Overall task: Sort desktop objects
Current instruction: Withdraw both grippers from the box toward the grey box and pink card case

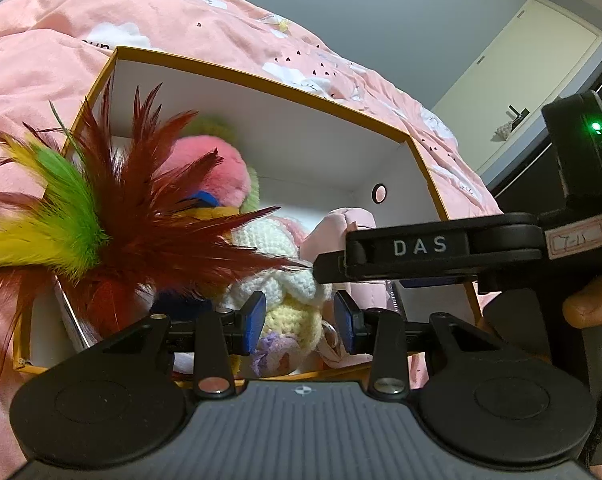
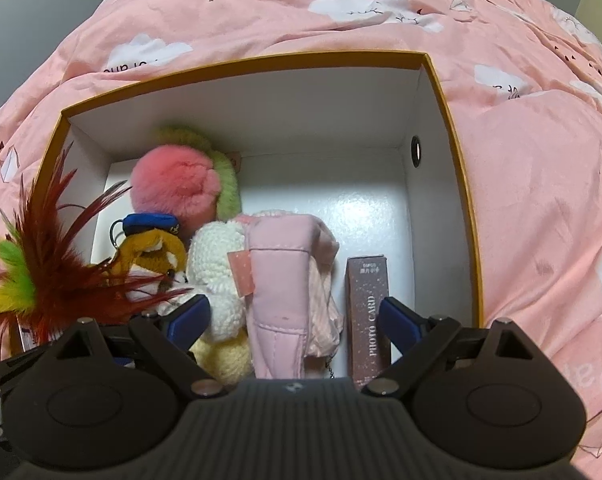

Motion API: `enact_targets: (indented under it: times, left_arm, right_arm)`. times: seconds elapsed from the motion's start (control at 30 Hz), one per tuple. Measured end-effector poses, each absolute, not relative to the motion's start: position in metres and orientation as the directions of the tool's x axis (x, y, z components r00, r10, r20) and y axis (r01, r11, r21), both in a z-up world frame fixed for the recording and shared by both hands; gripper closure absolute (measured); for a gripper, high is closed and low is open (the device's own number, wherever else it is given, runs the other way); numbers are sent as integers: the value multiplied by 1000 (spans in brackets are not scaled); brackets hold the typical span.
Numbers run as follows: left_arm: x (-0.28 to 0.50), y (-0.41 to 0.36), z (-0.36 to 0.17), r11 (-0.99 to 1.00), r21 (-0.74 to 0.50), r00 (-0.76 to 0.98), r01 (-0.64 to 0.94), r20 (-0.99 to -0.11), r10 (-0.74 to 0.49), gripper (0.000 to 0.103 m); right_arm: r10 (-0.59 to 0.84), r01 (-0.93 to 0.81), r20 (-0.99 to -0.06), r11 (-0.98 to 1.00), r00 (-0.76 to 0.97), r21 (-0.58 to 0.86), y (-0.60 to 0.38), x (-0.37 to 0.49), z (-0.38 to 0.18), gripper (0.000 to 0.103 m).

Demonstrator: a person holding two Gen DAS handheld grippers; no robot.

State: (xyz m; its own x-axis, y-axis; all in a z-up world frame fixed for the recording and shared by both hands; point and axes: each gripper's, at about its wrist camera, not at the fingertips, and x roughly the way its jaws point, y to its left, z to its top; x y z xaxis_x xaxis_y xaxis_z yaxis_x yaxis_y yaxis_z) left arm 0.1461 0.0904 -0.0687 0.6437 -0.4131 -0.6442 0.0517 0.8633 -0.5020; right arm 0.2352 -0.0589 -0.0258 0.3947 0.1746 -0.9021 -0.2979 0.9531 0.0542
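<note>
An orange-rimmed box with white inside lies on a pink quilt. It holds a pink and green plush, a small fox plush with a blue cap, a cream crocheted toy, a pink pouch and a brown PHOTO CARD box. A feather toy in red, green and yellow leans over the box's left wall. My left gripper is open and empty above the crocheted toy. My right gripper is open wide and empty above the pouch.
The pink quilt with white clouds surrounds the box. The right gripper's black body marked DAS crosses the left wrist view at right. A pale cabinet stands behind.
</note>
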Motion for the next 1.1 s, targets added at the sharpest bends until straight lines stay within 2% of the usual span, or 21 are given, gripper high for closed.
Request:
enact_targets:
  times: [0.13,0.23,0.5,0.77,0.9,1.1]
  left_arm:
    - [145,89,-69,864,-501,644,55,-644,-414,61]
    - [145,89,-69,863,-502,642,55,-644,-415,61]
    - [144,88,-69,867,-495,644,59,-645,-412,61]
    - [143,83,-64,868,-492,645,68,-642,-414,61]
    - [137,76,-53,881,-466,660,87,-635,-401,61]
    - [120,68,-36,909,-408,690,83,-635,-348,61]
  right_arm:
    - [195,-298,-905,951,377,81,-56,236,-25,9]
    - [302,-301,-915,928,267,219,-60,240,-32,25]
    - [293,-276,-912,937,286,215,-63,240,-34,24]
    - [300,-323,-878,929,373,180,-80,221,-11,23]
    - [300,-374,-835,919,462,123,-88,205,2,22]
    - [368,-441,-705,893,607,86,-107,173,20,22]
